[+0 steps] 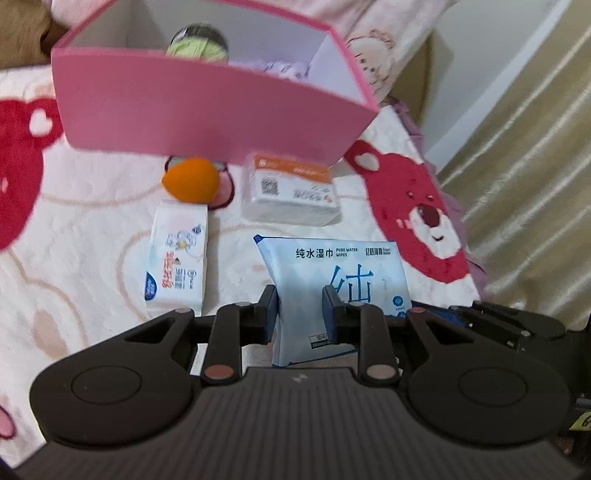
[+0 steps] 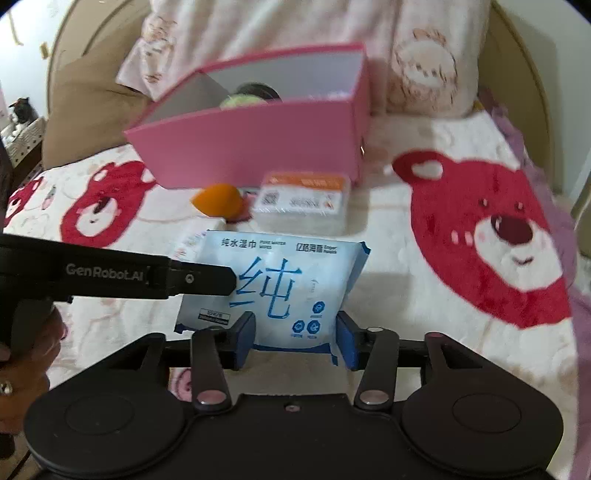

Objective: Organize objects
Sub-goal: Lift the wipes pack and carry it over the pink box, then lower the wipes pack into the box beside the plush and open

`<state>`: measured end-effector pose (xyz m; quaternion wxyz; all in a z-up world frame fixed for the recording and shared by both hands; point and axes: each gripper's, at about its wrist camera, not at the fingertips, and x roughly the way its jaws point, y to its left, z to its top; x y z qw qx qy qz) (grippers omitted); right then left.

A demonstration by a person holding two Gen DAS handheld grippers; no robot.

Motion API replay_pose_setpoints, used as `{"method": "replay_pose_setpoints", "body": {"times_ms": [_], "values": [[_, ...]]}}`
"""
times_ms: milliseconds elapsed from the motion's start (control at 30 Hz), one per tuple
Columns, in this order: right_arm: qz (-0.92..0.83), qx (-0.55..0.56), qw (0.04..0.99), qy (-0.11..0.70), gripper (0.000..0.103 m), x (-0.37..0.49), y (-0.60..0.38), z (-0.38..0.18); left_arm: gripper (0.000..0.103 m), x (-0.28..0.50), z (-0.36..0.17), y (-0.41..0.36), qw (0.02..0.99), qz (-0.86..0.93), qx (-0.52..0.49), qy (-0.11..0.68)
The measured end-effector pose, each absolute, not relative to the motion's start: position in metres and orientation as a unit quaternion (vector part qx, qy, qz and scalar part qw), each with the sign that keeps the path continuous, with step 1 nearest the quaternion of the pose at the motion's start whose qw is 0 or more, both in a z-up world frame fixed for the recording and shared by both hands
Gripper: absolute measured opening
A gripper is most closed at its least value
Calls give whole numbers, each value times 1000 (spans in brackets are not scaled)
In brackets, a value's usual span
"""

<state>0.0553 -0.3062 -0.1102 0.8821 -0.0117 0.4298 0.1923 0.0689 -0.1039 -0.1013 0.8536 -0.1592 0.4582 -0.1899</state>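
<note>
A light blue pack of wet wipes [image 1: 332,288] [image 2: 280,288] is held above the bed blanket. My left gripper [image 1: 300,306] is shut on its left part; its finger shows from the side in the right wrist view [image 2: 199,279]. My right gripper [image 2: 295,334] stands around the pack's lower edge, jaws touching its sides. An open pink box [image 1: 207,107] [image 2: 258,144] stands behind, with a green-and-black round thing [image 1: 197,42] inside. An orange sponge [image 1: 190,180] [image 2: 218,199], a tissue pack with an orange top [image 1: 291,192] [image 2: 304,201] and a white wipes pack [image 1: 177,262] lie before the box.
The blanket [image 2: 461,236] is white with red bear faces. Pillows [image 2: 295,29] lean behind the box against a brown headboard. A beige curtain [image 1: 535,184] hangs at the right past the bed edge. A hand [image 2: 22,369] holds the left gripper's handle.
</note>
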Motion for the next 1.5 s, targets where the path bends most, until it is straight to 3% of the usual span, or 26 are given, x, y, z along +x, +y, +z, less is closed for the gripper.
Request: {"method": "replay_pose_setpoints", "body": {"times_ms": [467, 767, 1067, 1300, 1500], "values": [[237, -49, 904, 354, 70, 56, -277, -6, 26, 73, 1, -70, 884, -199, -160, 391], [256, -61, 907, 330, 70, 115, -259, 31, 26, 138, 47, -52, 894, -180, -159, 378], [244, -59, 888, 386, 69, 197, -245, 10, 26, 225, 11, -51, 878, -165, -179, 412], [226, -85, 869, 431, 56, 233, -244, -27, 26, 267, -44, -58, 849, -161, -199, 463], [228, -120, 856, 448, 54, 246, -238, -40, 26, 279, -68, -57, 833, -171, -210, 483]]}}
